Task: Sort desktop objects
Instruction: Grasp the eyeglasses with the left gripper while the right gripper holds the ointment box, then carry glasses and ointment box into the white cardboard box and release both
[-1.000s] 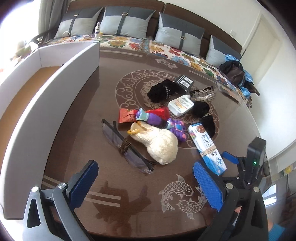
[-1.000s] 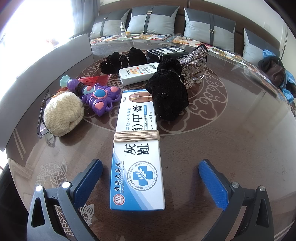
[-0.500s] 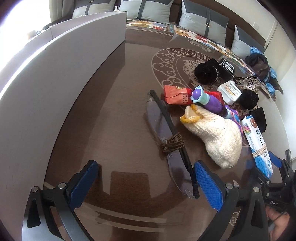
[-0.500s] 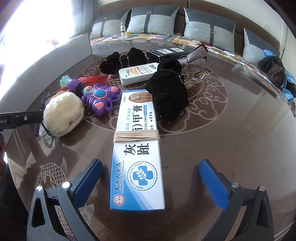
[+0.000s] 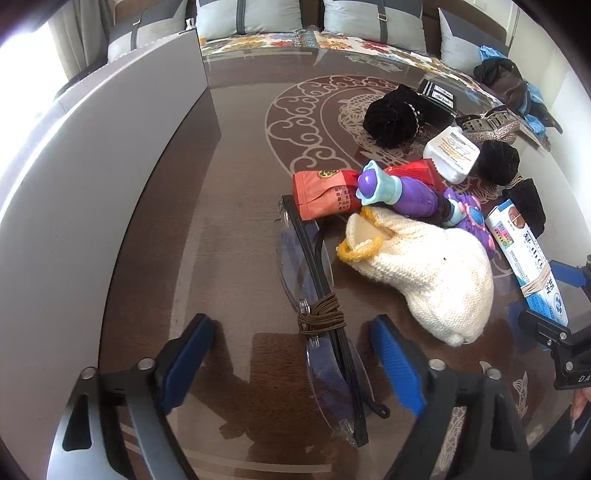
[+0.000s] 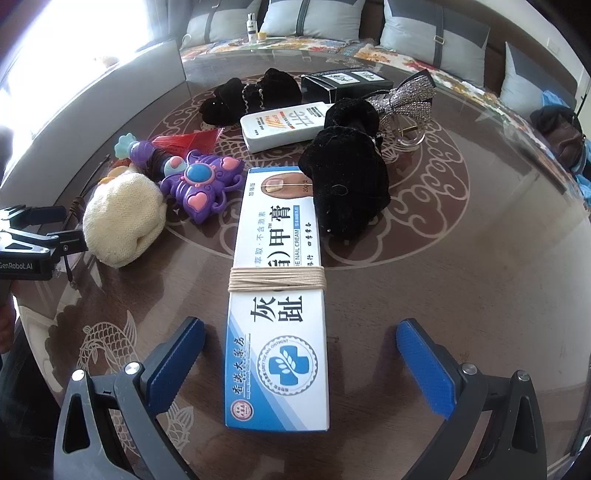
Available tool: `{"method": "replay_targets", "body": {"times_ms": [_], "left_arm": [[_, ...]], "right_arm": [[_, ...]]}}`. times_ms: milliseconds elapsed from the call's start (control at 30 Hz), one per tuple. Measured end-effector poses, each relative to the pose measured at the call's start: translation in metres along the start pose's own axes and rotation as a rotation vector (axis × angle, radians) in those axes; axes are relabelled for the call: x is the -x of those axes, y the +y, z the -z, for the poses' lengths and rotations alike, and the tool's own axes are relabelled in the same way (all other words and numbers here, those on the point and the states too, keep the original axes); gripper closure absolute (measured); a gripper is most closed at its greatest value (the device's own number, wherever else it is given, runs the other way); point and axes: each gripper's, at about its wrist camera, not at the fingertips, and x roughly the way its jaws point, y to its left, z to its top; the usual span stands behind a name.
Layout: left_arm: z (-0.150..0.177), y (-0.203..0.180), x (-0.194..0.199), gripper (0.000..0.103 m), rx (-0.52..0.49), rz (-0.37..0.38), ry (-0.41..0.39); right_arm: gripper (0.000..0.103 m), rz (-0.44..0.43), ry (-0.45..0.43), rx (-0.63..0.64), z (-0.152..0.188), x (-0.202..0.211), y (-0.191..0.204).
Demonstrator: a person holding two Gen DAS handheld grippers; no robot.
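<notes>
A sofa (image 5: 332, 40) runs behind the counter (image 6: 480, 295) from ten to two o'clock, covered with a flowered throw (image 5: 369, 46) and lined with grey cushions (image 6: 317, 18). At twelve o'clock in the right wrist view a small bottle (image 6: 252, 25) stands upright on the sofa. A dark bag (image 6: 561, 133) lies on blue cloth (image 6: 585, 184) at three o'clock. A window (image 6: 55, 44) glares at ten o'clock.
</notes>
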Motion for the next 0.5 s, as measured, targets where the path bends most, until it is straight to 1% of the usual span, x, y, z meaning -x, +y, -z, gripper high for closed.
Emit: {"method": "replay_targets", "body": {"times_ms": [33,67,100,133,167,200,233,333,433,500], "left_arm": [[0.0,-0.001,0.003,0.061,-0.011,0.009,-0.014],[0.0,0.001,0.004,0.093,-0.017,0.024,-0.013],[0.002,0.006,0.006,0.092,-0.004,0.06,-0.007],[0.005,0.013,0.01,0.092,0.024,0.105,-0.013],[0.009,0.019,0.018,0.093,0.045,0.128,-0.028],[0.013,0.023,0.026,0.093,0.056,0.149,-0.049],[0.017,0.027,0.035,0.093,0.067,0.173,-0.068],[0.024,0.036,0.069,0.093,0.096,0.233,-0.127],[0.025,0.058,0.106,0.093,0.146,0.295,-0.185],[0.022,0.078,0.129,0.093,0.17,0.299,-0.224]], "right_arm": [[0.0,-0.008,0.002,0.005,-0.006,0.001,0.002],[0.007,-0.004,0.008,0.013,-0.012,0.0,0.005],[0.018,-0.001,0.025,0.023,-0.015,-0.002,0.008],[0.037,0.02,0.03,0.043,-0.017,-0.001,0.011],[0.059,0.012,0.046,0.049,-0.02,0.001,0.013],[0.059,0.026,0.082,0.058,-0.021,0.001,0.015],[0.059,0.024,0.099,0.067,-0.02,0.005,0.016],[0.059,0.022,0.094,0.079,-0.023,0.029,0.016],[0.059,-0.016,0.042,0.07,-0.04,0.062,0.023],[0.059,-0.047,-0.008,0.08,-0.06,0.085,0.04]]}}
